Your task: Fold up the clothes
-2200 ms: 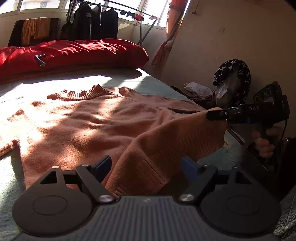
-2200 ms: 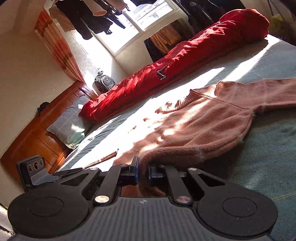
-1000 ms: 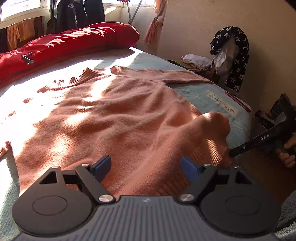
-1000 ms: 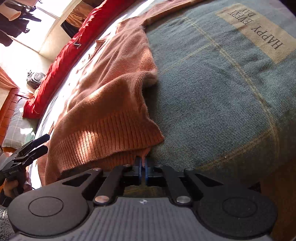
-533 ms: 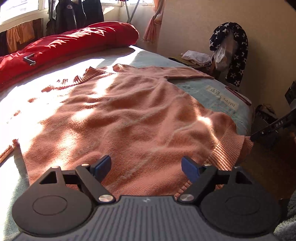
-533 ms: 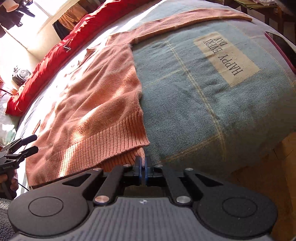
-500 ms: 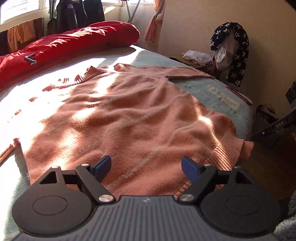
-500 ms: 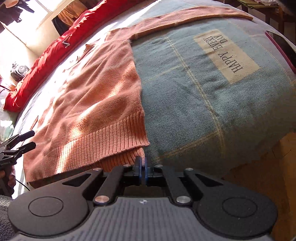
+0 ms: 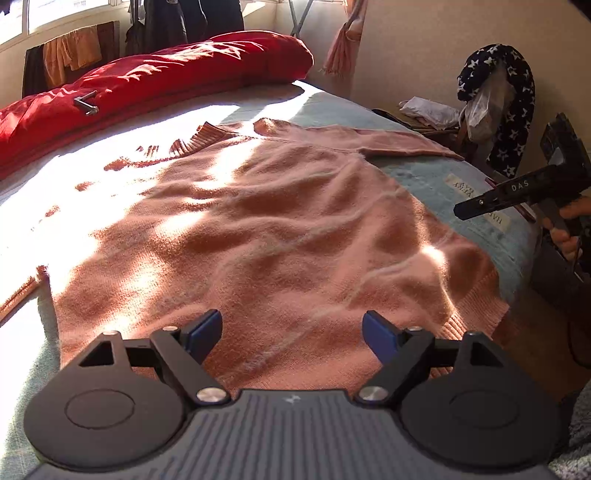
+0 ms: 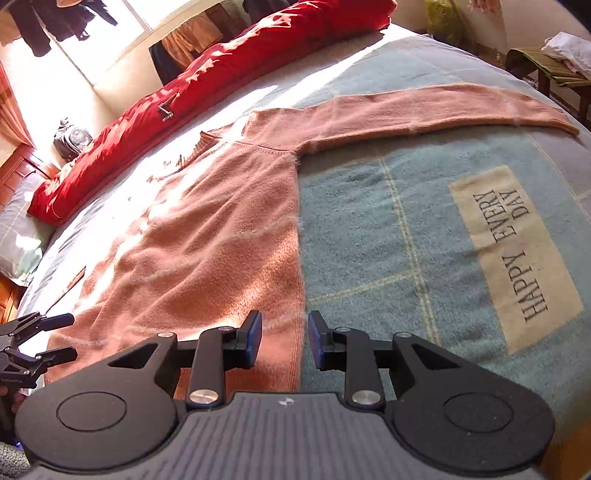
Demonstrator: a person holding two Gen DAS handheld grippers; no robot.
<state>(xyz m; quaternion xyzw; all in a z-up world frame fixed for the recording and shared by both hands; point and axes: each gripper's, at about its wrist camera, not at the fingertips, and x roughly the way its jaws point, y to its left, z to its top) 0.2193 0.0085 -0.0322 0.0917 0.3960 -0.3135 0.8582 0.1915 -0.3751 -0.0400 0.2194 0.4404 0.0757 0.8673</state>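
Now your fuzzy salmon-pink knitted sweater (image 9: 280, 236) lies spread flat on the blue-green bed blanket (image 10: 424, 229), ready for folding, so your left gripper (image 9: 291, 328) hovers wide open while your right gripper (image 10: 284, 339), fingers just parting, holds nothing.

Your bed (image 10: 388, 236) fills both views, covered in a pale blue checked blanket with a beige "HAPPY EVERY DAY" label (image 10: 517, 254) at right of the right wrist frame. Red duvet (image 9: 155, 77) rolled along the far edge, upper left, with a small metal tool (image 9: 85, 103) lying on it. Dark clothes on a drying rack (image 9: 192, 18) by the window, top centre of the left wrist frame. Star-print black scarf (image 9: 517, 107) draped over something, upper right. White cloth (image 9: 428, 109) on a low bench beside it. Grey backpack (image 10: 70, 138) and wooden headboard (image 10: 14, 166), left edge of the right wrist frame.
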